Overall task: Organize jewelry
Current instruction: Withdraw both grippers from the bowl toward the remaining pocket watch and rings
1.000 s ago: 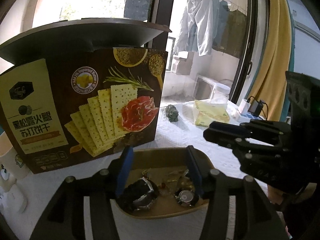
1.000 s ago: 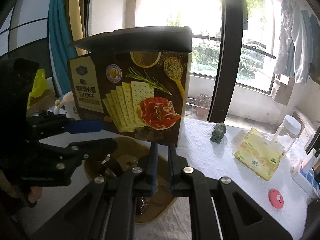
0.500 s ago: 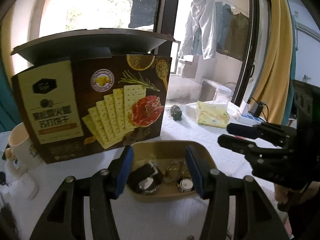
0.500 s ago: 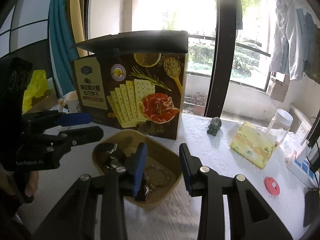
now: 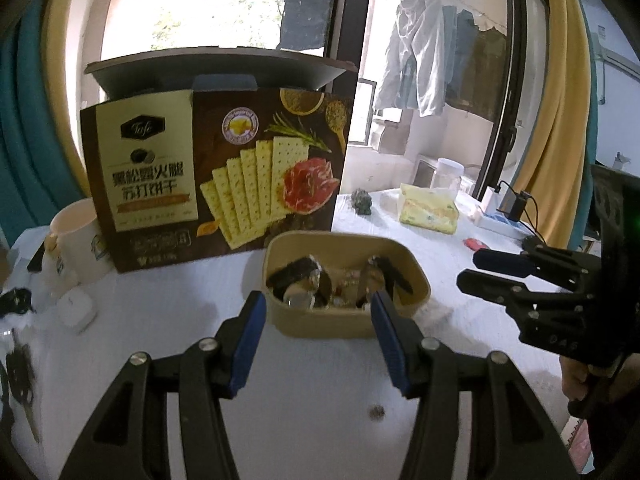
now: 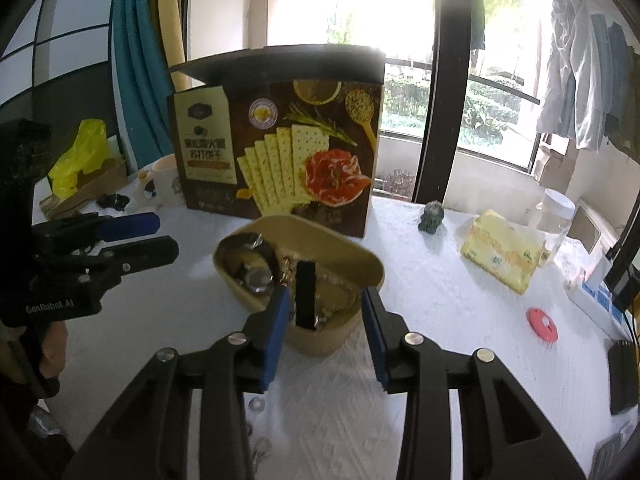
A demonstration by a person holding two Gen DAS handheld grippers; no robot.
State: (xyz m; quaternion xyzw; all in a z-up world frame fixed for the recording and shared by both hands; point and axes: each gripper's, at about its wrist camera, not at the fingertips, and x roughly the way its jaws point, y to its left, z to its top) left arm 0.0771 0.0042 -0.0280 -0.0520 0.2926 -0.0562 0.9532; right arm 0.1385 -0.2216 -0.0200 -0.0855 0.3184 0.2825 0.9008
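Jewelry sits heaped in a tan tray (image 5: 348,322) on the white-clothed table (image 5: 320,392), right in front of the tall cracker box (image 5: 216,176): a watch (image 6: 256,276) with its face up, a black strap (image 6: 306,296) leaning upright against the near wall, and some beaded and chain pieces tangled between them. The tray gathers everything in one spot, so each piece has to be lifted out of the pile, I'd say.

Both hand-held tools hang back from it now. The left gripper (image 5: 316,328) has its blue fingers (image 5: 250,338) spread apart with nothing between them, aimed at the tray's near wall. The right gripper (image 6: 324,324) has just been opening its fingers (image 6: 276,328); the gap lines up with the strap in its own view, yet the pads are short of the tray and touch nothing. From the left camera it shows side-on, off to the tray's right, a hand (image 5: 580,376) wrapped round its handle.

A small bead (image 5: 377,412) lies loose on the cloth, near the left tool and apart from the tray. A mug (image 5: 80,240) stands left of the box, a yellow tissue pack (image 6: 504,252) and little green figurine (image 6: 432,216) well off to the right, clear of the work.

My read: nothing sorted yet, and that upright strap looks the easiest first pick.
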